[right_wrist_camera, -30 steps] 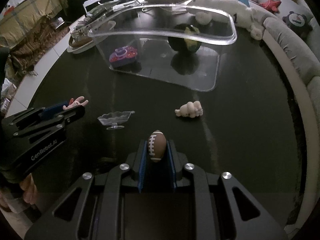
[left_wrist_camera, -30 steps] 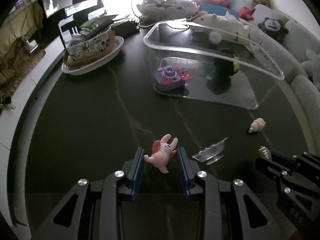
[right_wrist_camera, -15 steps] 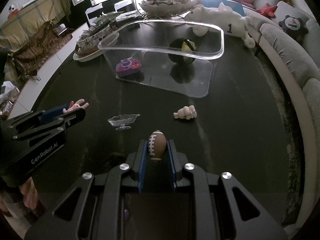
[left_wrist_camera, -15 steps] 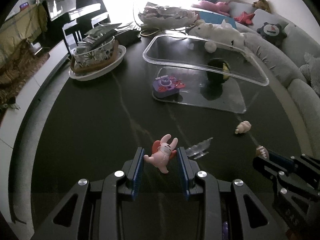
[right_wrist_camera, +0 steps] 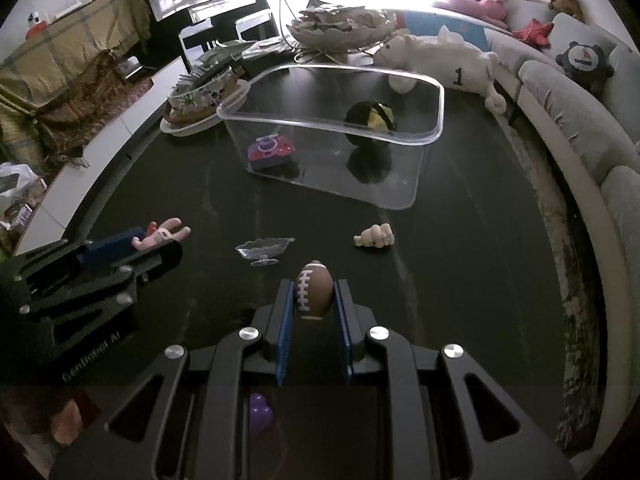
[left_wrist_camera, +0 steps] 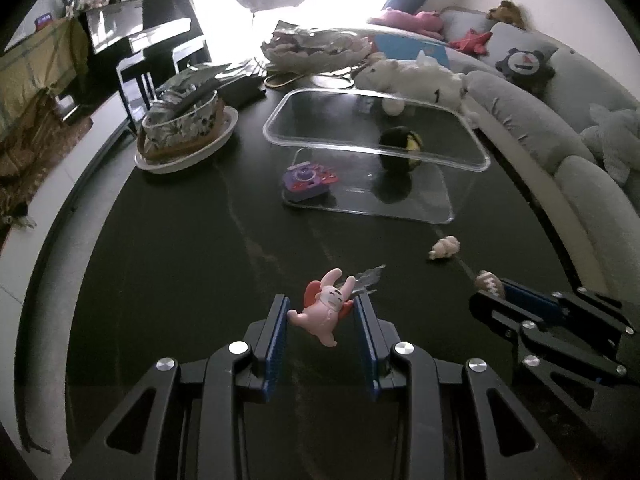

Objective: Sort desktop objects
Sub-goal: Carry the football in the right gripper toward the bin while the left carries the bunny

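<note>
My left gripper (left_wrist_camera: 321,312) is shut on a pink rabbit figure (left_wrist_camera: 326,307) with red wings, held above the dark table (left_wrist_camera: 180,260). My right gripper (right_wrist_camera: 313,294) is shut on a small brown football (right_wrist_camera: 314,290); it also shows at the right of the left wrist view, the football (left_wrist_camera: 489,282) at its tip. Ahead stands a clear plastic bin (left_wrist_camera: 374,152) holding a purple toy camera (left_wrist_camera: 308,178) and a black-and-yellow ball (left_wrist_camera: 400,142). On the table between lie a clear glass dish (right_wrist_camera: 264,249) and a cream figurine (right_wrist_camera: 375,237).
A patterned bowl on a white oval plate (left_wrist_camera: 184,140) sits at the back left. A white plush animal (left_wrist_camera: 416,80) and a leaf-shaped dish (left_wrist_camera: 316,50) lie behind the bin. A grey sofa (left_wrist_camera: 560,140) curves along the right. A small purple object (right_wrist_camera: 260,414) lies under my right gripper.
Both grippers have risen and drawn back with their toys, so the bin, the glass dish and the cream figurine look smaller and farther. The grips are unchanged.
</note>
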